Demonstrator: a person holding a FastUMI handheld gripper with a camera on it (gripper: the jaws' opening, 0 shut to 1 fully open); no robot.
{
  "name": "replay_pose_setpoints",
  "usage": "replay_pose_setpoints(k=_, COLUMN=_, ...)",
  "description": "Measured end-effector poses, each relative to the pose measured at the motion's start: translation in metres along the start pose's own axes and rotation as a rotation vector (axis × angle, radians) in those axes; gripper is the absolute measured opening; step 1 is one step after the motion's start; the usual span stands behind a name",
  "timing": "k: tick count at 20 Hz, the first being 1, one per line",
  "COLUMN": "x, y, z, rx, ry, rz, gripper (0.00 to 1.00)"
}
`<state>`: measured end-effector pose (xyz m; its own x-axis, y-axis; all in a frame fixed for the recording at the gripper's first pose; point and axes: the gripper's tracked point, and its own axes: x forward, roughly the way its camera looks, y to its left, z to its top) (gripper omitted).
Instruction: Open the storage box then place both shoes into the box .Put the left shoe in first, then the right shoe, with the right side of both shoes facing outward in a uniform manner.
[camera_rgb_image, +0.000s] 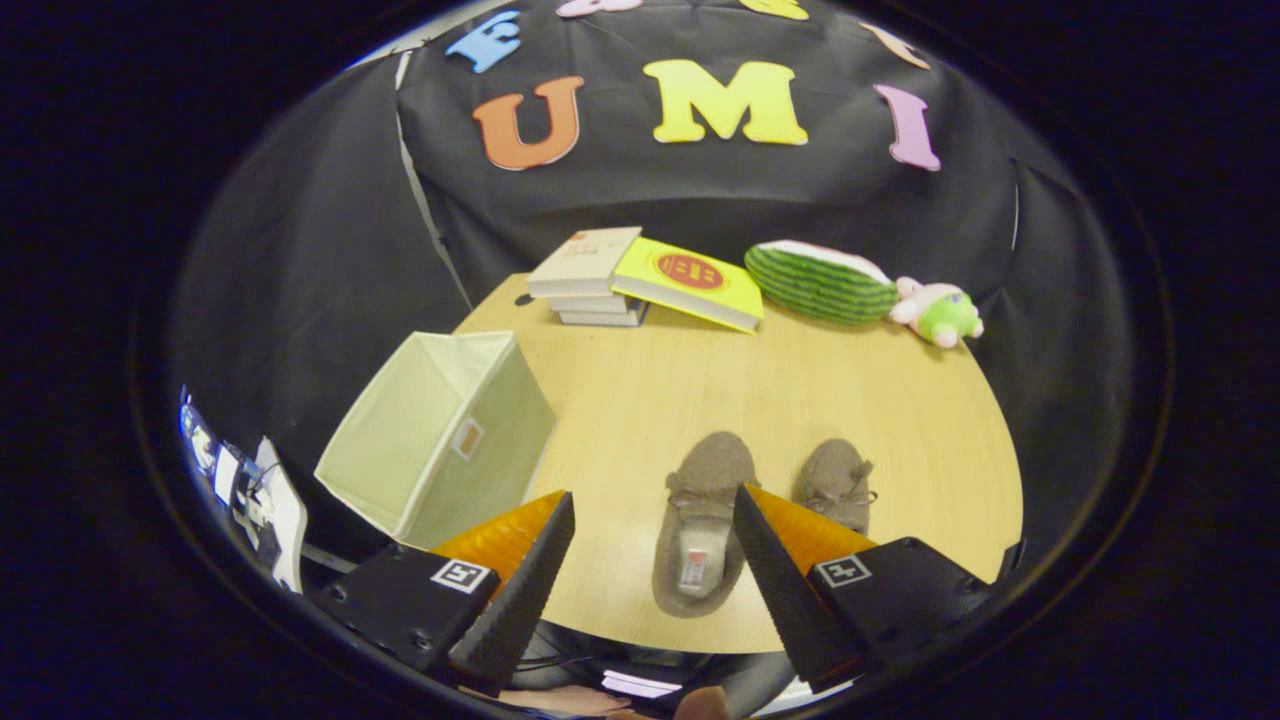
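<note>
Two grey-brown moccasin slippers lie side by side on the wooden table (800, 400), toes pointing away from me. The left shoe (700, 520) lies between my fingers, close to the right one, its opening with a white label facing up. The right shoe (838, 482) lies just past the right finger, which partly hides it. The pale fabric storage box (440, 435) stands open-topped at the table's left edge, ahead of my left finger. My gripper (652, 505) hovers above the table's near edge, open, holding nothing.
At the back of the table are a stack of books (590, 280) with a yellow book (690, 280) leaning on it, a watermelon plush (820, 282) and a small pink-and-green plush toy (940, 312). Bare tabletop lies between box and shoes.
</note>
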<state>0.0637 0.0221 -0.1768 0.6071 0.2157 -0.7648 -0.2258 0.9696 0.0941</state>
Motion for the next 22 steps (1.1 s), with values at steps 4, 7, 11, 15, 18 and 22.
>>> replay_pose_setpoints(k=4, x=0.033, y=-0.03, z=-0.032, rx=0.04, ry=0.135, rz=-0.04, gripper=1.0)
replay_pose_setpoints(k=7, x=0.053, y=-0.045, z=-0.05, rx=0.043, ry=0.21, rz=-0.053, gripper=1.0)
replay_pose_setpoints(k=11, x=0.074, y=-0.055, z=-0.065, rx=0.067, ry=0.277, rz=-0.05, gripper=0.97)
replay_pose_setpoints(k=15, x=0.092, y=-0.056, z=-0.082, rx=0.135, ry=0.34, rz=-0.016, gripper=0.88)
replay_pose_setpoints(k=18, x=0.105, y=-0.053, z=-0.087, rx=0.222, ry=0.374, rz=0.034, gripper=0.71)
replay_pose_setpoints(k=22, x=0.107, y=-0.059, z=-0.086, rx=0.349, ry=0.383, rz=0.052, gripper=0.39)
